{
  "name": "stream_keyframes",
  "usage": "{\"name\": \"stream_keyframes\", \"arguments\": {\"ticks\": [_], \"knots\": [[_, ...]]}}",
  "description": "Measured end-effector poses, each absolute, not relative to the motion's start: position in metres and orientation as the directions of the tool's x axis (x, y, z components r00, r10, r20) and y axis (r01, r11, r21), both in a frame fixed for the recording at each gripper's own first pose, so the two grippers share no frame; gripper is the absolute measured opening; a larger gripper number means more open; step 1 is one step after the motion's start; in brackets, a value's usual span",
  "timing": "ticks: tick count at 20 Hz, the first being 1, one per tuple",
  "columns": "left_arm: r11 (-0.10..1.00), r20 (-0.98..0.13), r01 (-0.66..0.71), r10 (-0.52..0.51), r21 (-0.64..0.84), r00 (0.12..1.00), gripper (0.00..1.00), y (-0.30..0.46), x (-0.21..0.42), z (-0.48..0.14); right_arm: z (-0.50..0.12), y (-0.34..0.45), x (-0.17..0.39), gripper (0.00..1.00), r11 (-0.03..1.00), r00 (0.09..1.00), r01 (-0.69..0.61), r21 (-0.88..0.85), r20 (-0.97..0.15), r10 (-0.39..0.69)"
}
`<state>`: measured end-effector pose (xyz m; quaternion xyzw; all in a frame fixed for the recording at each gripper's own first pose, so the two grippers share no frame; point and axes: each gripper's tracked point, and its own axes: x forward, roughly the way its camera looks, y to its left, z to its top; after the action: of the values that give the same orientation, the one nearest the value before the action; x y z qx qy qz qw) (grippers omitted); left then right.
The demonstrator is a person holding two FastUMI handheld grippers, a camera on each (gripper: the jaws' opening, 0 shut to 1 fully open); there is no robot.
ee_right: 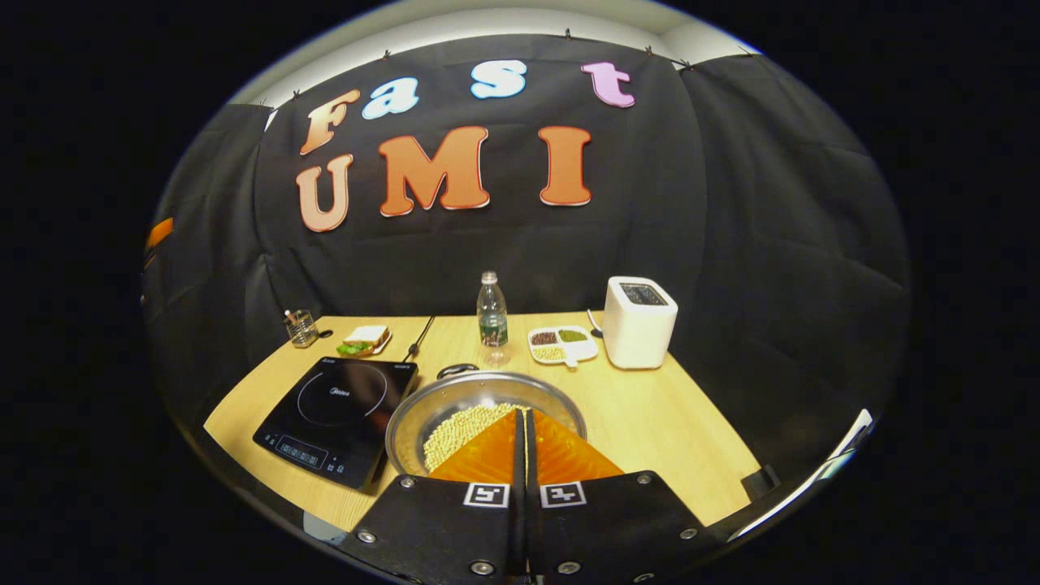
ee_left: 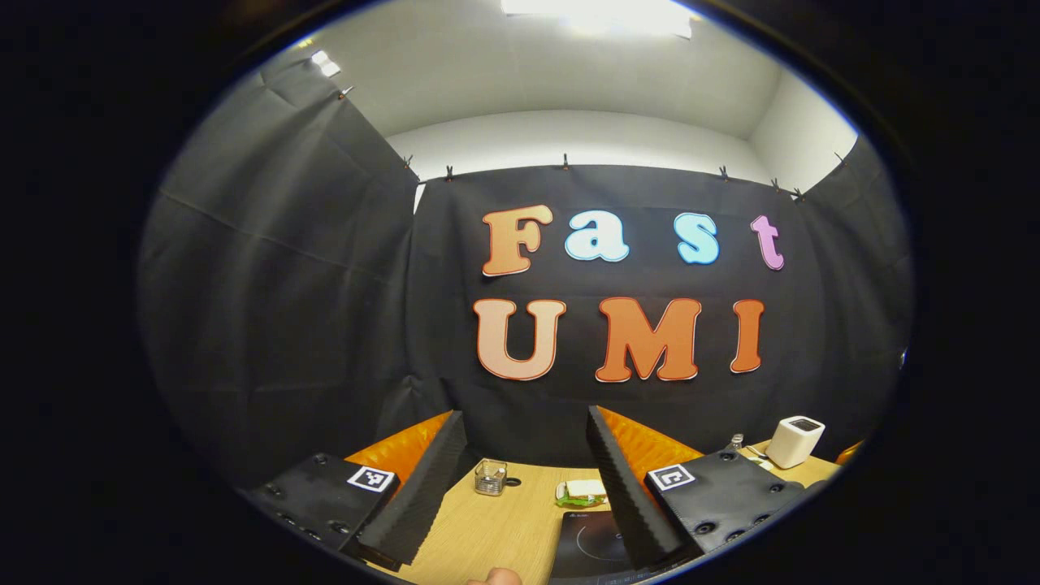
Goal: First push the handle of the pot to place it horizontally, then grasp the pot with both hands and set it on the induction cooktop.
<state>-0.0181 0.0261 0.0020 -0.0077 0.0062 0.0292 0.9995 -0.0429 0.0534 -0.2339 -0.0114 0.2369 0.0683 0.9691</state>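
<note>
Opening step, by the look of it: right claw [ee_right: 521, 414] clenched on nothing, poised just above the pot [ee_right: 471, 406], which sits on the bench [ee_right: 658, 422] beside the cooktop [ee_right: 337, 418]. Far handle [ee_right: 457, 370] at the pot's back rim, not yet pushed flat. Left claw [ee_left: 526, 422] released, held high and clear. Next, probably: nudging that handle, then bringing both claws to the rim.

Toaster [ee_right: 639, 322]; water bottle [ee_right: 491, 313]; sandwich [ee_right: 362, 339]; divided dish [ee_right: 561, 344]; glass [ee_right: 301, 327].

No legible text on anything.
</note>
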Motion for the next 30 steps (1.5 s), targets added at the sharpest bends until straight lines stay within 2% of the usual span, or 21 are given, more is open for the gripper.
{"name": "stream_keyframes", "arguments": {"ticks": [11,22,30], "knots": [[0.998,-0.022,-0.056,0.055,-0.015,0.998,0.99,0.024,-0.021,-0.003,-0.322,0.076,-0.082,0.0,0.979,0.755,-0.197,0.049,-0.629,0.183],[0.998,-0.055,-0.063,0.062,-0.022,0.997,0.99,0.024,-0.018,-0.017,-0.38,0.094,-0.102,0.0,0.969,0.638,-0.234,0.079,-0.74,0.214],[0.998,-0.065,-0.066,0.065,-0.015,0.996,0.98,0.018,-0.015,-0.023,-0.389,0.075,-0.096,0.0,0.978,0.635,-0.196,0.067,-0.752,0.179]]}}
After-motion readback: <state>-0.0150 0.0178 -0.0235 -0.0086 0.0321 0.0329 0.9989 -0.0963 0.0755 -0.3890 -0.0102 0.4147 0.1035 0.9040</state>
